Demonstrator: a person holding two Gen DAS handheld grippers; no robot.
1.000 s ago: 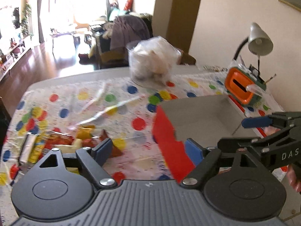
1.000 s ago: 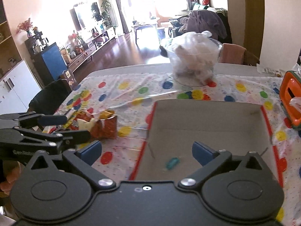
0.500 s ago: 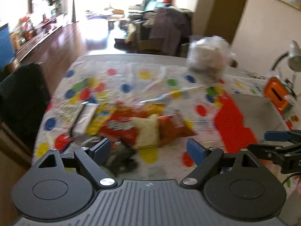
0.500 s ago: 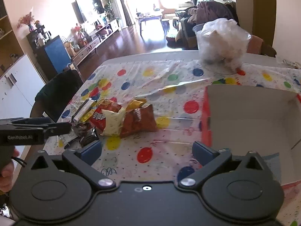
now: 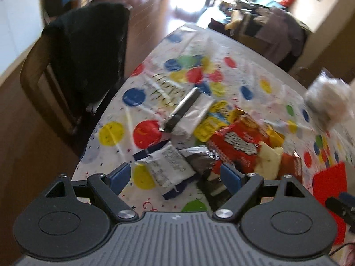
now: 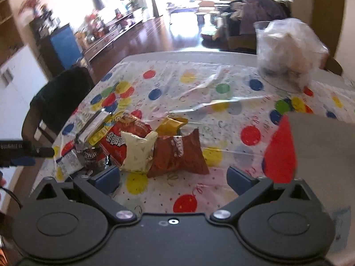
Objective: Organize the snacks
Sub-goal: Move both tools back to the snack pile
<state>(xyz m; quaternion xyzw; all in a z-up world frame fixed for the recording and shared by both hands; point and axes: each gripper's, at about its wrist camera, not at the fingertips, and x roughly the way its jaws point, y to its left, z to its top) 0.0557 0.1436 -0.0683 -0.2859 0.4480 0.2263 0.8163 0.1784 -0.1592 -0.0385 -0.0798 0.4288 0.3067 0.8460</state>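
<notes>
Left wrist view: snack pile (image 5: 221, 137) lies on the dotted tablecloth (image 5: 133, 97) just ahead of the left claw (image 5: 176, 176), near the table's corner. White packet with fine print (image 5: 168, 166) sits between the spread fingers, not pinched; claw is released, nothing held. Dark wrapper (image 5: 199, 159) just beyond the right finger, partly under the red bag (image 5: 239, 144); its label unreadable from blur. Silver packet (image 5: 190, 115) farther ahead, yellow packet (image 5: 213, 122) half buried beside it. Red box edge (image 5: 330, 186) cut off at far right; right claw's tip barely pokes in there. Black chair (image 5: 88, 51) ahead-left past the table edge.

Right wrist view: right claw (image 6: 174, 178) released too, fingers wide, empty. Cream bag (image 6: 138, 150) and brown bag (image 6: 177, 153) lie just ahead of it, overlapping; red bag (image 6: 117, 139) behind them on the left, mustard packet (image 6: 170, 124) peeking over. Box (image 6: 310, 144) ahead-right, inside hidden, only red outer side and grey wall visible. Left claw's finger (image 6: 26, 153) enters at the left edge, mostly cropped. Clear bag of whitish stuff (image 6: 288, 46) far ahead-right, contents unclear.
</notes>
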